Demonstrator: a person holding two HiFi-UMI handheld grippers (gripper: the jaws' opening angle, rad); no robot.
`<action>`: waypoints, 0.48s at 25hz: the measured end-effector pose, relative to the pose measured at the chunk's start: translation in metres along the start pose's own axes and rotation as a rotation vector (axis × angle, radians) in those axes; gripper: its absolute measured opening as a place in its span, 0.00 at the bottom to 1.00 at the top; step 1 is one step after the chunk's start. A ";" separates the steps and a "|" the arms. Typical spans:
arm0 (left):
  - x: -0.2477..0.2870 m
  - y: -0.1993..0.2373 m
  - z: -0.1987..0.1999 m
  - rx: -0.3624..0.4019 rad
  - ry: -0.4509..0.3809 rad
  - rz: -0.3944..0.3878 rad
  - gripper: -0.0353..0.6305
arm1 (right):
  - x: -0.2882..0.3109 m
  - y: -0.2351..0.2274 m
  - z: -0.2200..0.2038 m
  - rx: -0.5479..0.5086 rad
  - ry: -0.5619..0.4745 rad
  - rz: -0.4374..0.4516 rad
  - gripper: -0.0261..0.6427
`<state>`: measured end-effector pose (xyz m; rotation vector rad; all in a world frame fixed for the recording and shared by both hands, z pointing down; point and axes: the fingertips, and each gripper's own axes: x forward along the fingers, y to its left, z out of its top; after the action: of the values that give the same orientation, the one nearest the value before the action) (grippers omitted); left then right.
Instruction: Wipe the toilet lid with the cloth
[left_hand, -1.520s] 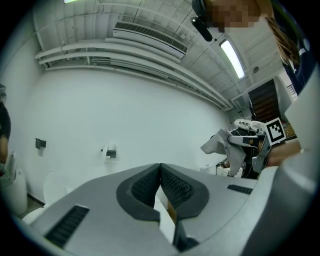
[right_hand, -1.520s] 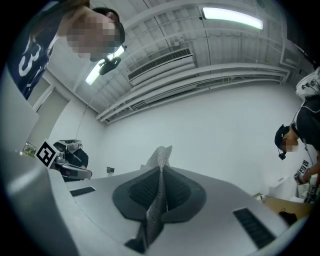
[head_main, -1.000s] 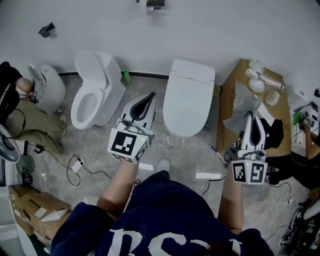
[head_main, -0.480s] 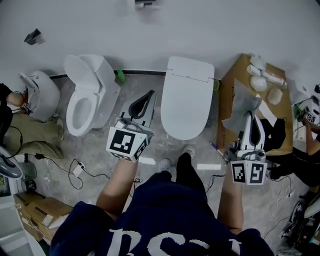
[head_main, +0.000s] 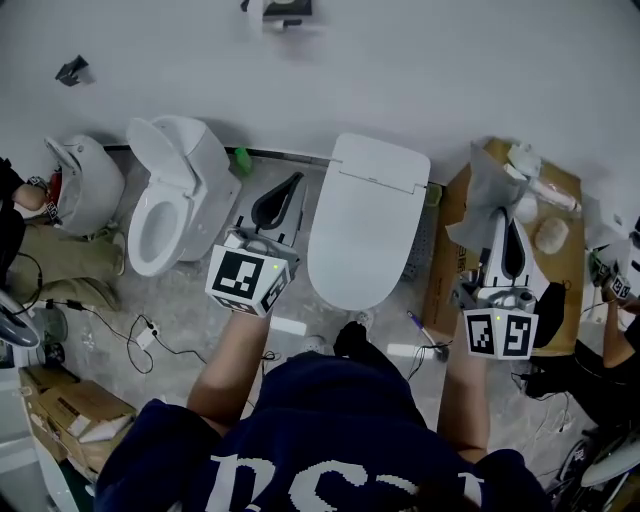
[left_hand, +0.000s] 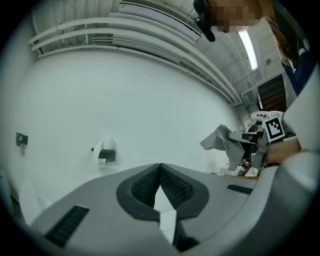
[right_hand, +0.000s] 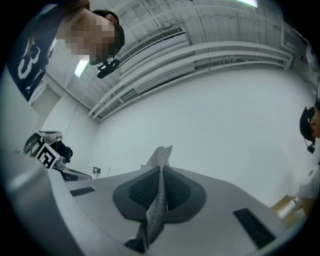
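Observation:
The white toilet with its lid (head_main: 362, 222) down stands in the middle of the head view. My right gripper (head_main: 498, 220) hovers to its right over a cardboard box, shut on a grey cloth (head_main: 481, 197) that sticks up from its tips. In the right gripper view the cloth (right_hand: 158, 197) runs between the closed fingers of that gripper (right_hand: 161, 172). My left gripper (head_main: 290, 184) is held left of the lid, above the floor. Its jaws meet with nothing between them (left_hand: 160, 169). The left gripper view also shows the cloth (left_hand: 221, 143).
A second toilet (head_main: 172, 205) with its seat up stands to the left, and another white fixture (head_main: 88, 182) sits beyond it. The cardboard box (head_main: 562, 262) at right carries white items. Cables (head_main: 130, 335) lie on the floor. A paper holder (head_main: 276, 8) hangs on the wall.
The person has stepped forward, so the closed toilet now lies nearer. My right gripper has lifted the cloth higher and farther forward over the box. The left gripper stays shut and empty.

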<state>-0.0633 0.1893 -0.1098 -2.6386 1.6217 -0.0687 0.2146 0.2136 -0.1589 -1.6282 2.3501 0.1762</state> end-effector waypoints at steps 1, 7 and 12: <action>0.010 -0.001 0.002 0.001 -0.004 0.010 0.08 | 0.009 -0.010 0.000 0.002 -0.004 0.010 0.08; 0.055 -0.002 -0.006 0.003 0.015 0.059 0.08 | 0.054 -0.046 -0.021 0.032 0.012 0.065 0.08; 0.076 0.005 -0.028 -0.025 0.032 0.087 0.08 | 0.069 -0.055 -0.060 0.075 0.074 0.074 0.08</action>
<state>-0.0353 0.1189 -0.0814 -2.5941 1.7559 -0.0889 0.2341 0.1162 -0.1184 -1.5397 2.4422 0.0426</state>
